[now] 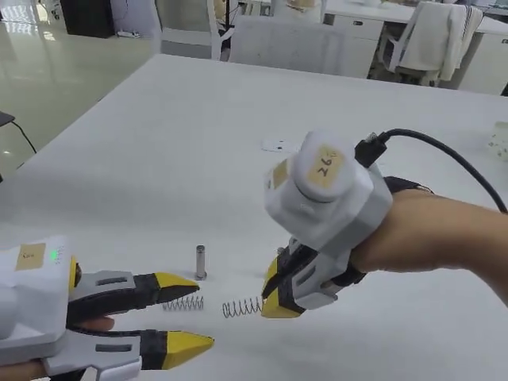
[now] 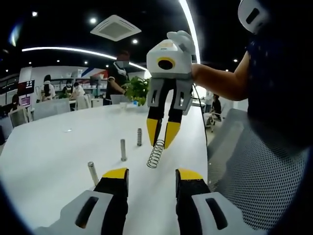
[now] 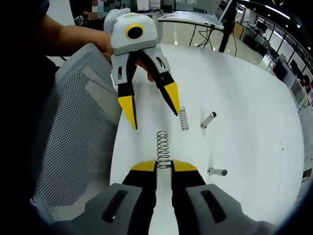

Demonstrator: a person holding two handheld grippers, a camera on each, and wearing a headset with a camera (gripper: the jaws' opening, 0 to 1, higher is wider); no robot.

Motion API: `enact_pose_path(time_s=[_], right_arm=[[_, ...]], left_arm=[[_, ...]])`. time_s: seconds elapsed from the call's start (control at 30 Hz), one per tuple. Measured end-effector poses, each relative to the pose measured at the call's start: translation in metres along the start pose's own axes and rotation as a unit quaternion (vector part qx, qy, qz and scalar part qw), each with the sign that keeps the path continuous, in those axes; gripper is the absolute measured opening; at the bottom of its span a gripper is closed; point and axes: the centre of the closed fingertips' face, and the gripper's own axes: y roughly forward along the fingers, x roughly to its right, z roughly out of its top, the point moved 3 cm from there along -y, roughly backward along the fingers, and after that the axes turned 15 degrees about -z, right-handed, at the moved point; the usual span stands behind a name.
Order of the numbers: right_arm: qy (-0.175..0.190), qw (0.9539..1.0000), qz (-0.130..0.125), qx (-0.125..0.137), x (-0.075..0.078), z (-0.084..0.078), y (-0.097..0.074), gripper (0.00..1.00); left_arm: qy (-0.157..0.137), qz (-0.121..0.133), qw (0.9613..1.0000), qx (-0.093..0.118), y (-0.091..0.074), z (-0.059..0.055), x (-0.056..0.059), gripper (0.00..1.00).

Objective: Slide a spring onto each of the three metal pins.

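- Head view: the right gripper (image 1: 276, 305) has its yellow-tipped jaws clamped on one end of a thin coiled steel spring (image 1: 242, 307). The spring's free end points sideways, low over the white table (image 1: 159, 159).
- The left gripper (image 1: 202, 313) faces it with its jaws apart and nothing between them. A second loose spring (image 1: 182, 303) lies on the table just beside its upper tip.
- A short grey metal pin (image 1: 201, 262) stands upright and bare near both springs. In the right gripper view another bare pin (image 3: 216, 172) stands off to one side of the held spring.
- The step in hand looks like carrying the first spring to a pin, since no pin visibly wears one.
- The next move probably calls for turning the wrist until the coil stands upright. Its open end then has to be centred over a pin top and lowered slowly, since so thin a coil could bend aside.
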Motion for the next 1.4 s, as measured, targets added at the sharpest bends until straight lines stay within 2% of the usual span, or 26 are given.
enact_pose_path(time_s=[0.3, 0.63, 1.13, 1.4], right_arm=[[-0.011, 0.9999, 0.001, 0.007, -0.002, 0.008, -0.003, 0.08], [-0.029, 0.9995, 0.007, 0.011, -0.007, 0.015, -0.006, 0.08], [-0.042, 0.9990, 0.011, 0.011, -0.010, 0.015, -0.009, 0.08], [-0.041, 0.9990, 0.011, 0.015, -0.011, 0.018, -0.012, 0.08]], left_arm=[[0.012, -0.018, 0.9998, -0.003, 0.007, 0.002, 0.004, 0.23], [0.022, -0.027, 0.9994, -0.002, 0.011, 0.005, 0.007, 0.16], [0.037, -0.035, 0.9987, -0.006, 0.014, 0.007, 0.008, 0.03], [0.044, -0.037, 0.9983, -0.010, 0.015, 0.008, 0.010, 0.02]])
